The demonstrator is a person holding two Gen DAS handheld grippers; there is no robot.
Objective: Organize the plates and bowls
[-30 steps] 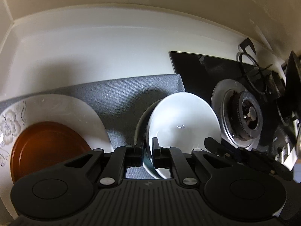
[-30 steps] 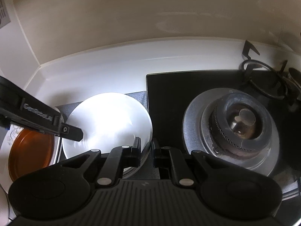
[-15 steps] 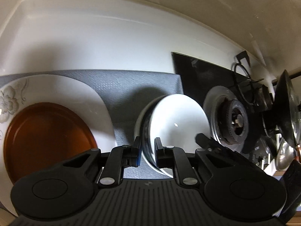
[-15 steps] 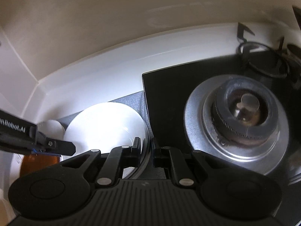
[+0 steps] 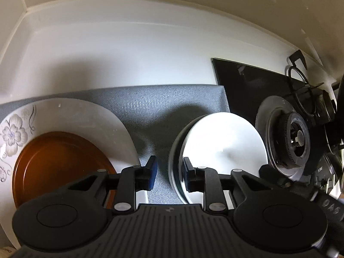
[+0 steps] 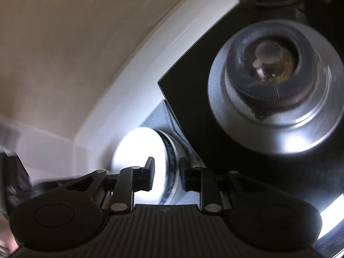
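Observation:
A white bowl [image 5: 223, 146] sits nested in another bowl on a grey mat [image 5: 163, 107]. My left gripper [image 5: 168, 169] is open, its fingers on either side of the bowls' left rim without pinching it. A white flowered plate [image 5: 71, 116] holds a brown plate [image 5: 58, 163] to the left. In the blurred right wrist view, my right gripper [image 6: 166, 175] is open with the stacked bowls' right rim [image 6: 169, 154] between its fingers.
A black glass hob [image 5: 253, 81] with a silver burner [image 5: 286, 137] lies right of the mat. The burner [image 6: 275, 94] fills the right wrist view. White counter [image 5: 120, 60] and a beige wall run behind.
Both grippers have opened off the bowls' rim. The right wrist view has tilted and blurred; the bowls now sit on the mat.

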